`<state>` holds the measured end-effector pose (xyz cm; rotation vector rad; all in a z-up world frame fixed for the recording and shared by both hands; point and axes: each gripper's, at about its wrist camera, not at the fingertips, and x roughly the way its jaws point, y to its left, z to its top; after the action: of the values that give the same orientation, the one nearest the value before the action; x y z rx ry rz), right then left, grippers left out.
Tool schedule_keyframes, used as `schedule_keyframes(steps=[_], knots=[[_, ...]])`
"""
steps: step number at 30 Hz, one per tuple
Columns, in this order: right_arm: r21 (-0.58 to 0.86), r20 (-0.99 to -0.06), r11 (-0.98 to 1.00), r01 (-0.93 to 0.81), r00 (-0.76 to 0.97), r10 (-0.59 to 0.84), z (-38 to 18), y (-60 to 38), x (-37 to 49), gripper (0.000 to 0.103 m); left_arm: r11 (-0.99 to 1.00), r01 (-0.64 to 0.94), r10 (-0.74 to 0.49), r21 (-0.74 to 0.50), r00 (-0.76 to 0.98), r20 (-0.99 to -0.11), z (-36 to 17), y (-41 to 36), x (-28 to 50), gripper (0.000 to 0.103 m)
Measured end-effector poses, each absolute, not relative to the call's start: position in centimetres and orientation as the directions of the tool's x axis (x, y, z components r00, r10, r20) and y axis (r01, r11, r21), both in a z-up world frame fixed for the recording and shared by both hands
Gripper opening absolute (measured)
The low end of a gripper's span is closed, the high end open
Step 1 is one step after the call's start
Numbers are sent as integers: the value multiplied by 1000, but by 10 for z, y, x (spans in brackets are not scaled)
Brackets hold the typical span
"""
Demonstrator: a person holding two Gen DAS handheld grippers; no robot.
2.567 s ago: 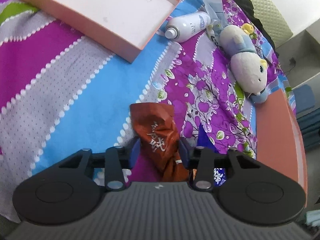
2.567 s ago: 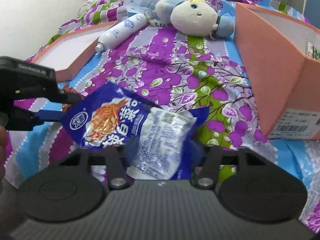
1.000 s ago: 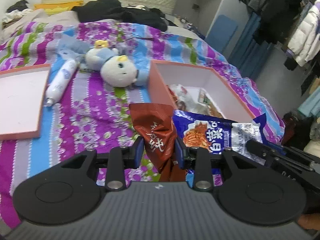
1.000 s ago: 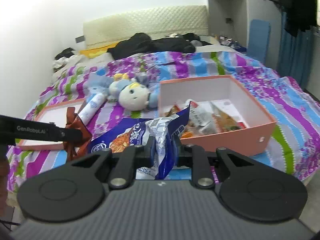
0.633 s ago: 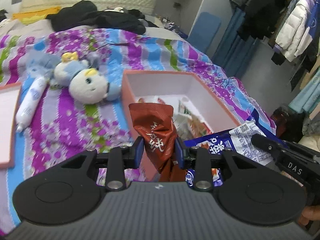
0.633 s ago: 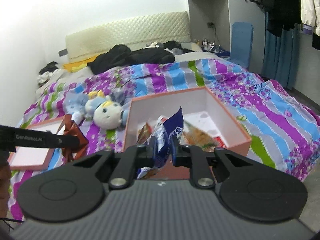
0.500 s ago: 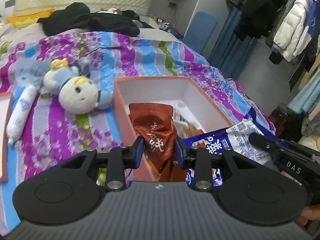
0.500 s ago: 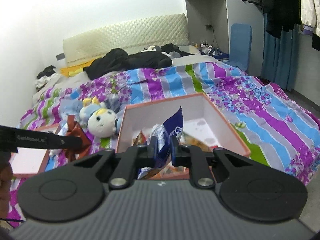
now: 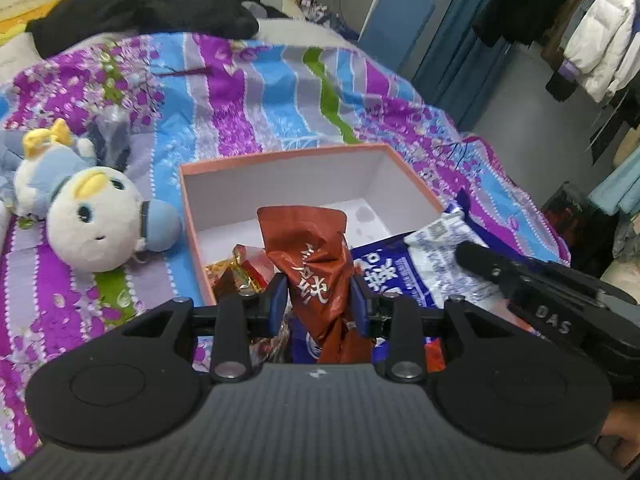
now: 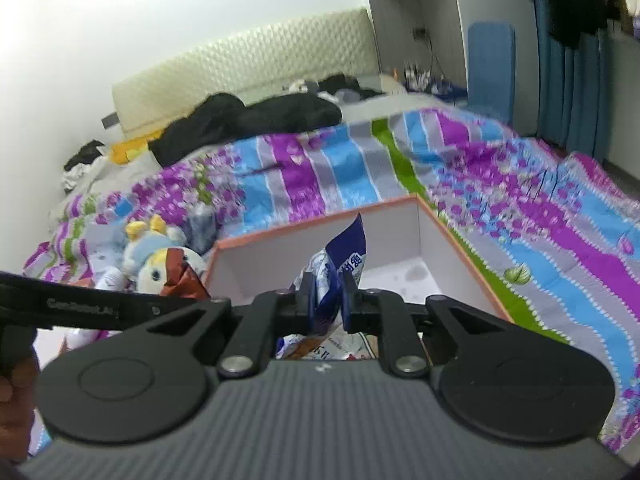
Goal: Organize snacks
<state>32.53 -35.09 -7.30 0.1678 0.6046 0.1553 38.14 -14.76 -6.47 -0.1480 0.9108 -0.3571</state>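
1. My left gripper (image 9: 319,300) is clamped on a reddish-brown snack pouch (image 9: 310,256). The jaws are only partly closed, since the crumpled pouch fills the gap, and both blue pads (image 9: 277,300) are pressed into its sides. The pouch sticks up past the fingertips.
2. My right gripper (image 10: 326,300) is squeezed nearly shut on a blue-and-white snack bag (image 10: 346,258), with the pads pinching a folded bit of it. From the left wrist view the rest of that bag (image 9: 412,268) spreads out flat just beside the red pouch.
3. Both snacks are up in the air over the near end of the orange box (image 9: 280,158), which sits open on the striped bedspread (image 9: 256,92). White inside, far half bare.
4. There are already some snack packets (image 9: 240,266) piled in the near corner of the box.
5. A plush toy (image 9: 96,220) lies on the bed just left of the box, apart from it.
6. Dark clothes (image 10: 256,120) are heaped up by the headboard.
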Motion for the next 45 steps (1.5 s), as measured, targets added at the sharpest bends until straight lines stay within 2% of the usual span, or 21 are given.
schedule_keyframes(steps=[6, 12, 14, 15, 18, 20, 22, 35, 45], knots=[[220, -634, 973, -67, 748, 195, -114, -358, 359, 15, 933, 237, -356, -270, 513, -781, -98, -157, 412, 39], [243, -665, 968, -58, 717, 210, -132, -366, 363, 18, 939, 239, -336, -245, 505, -795, -113, -160, 424, 39], [249, -670, 967, -52, 712, 211, -133, -369, 362, 20, 936, 242, -347, -256, 500, -793, -115, -159, 425, 40], [243, -671, 969, -48, 713, 204, -133, -369, 360, 22, 937, 239, -345, -256, 505, -791, -113, -158, 424, 45], [225, -664, 973, -50, 723, 190, -125, -368, 354, 31, 941, 229, -335, -248, 528, -780, -102, -153, 414, 56], [226, -654, 973, -55, 732, 193, -117, -367, 348, 47, 942, 232, -333, -243, 546, -769, -90, -150, 406, 57], [224, -636, 973, -65, 746, 196, -105, -365, 339, 52, 943, 234, -330, -237, 561, -759, -77, -147, 397, 57], [207, -492, 970, -130, 843, 218, -10, -338, 263, 52, 937, 269, -349, -223, 682, -643, 31, -119, 290, 58], [188, -433, 974, -130, 879, 201, 26, -321, 189, 52, 934, 276, -356, -226, 729, -584, 65, -98, 201, 58]])
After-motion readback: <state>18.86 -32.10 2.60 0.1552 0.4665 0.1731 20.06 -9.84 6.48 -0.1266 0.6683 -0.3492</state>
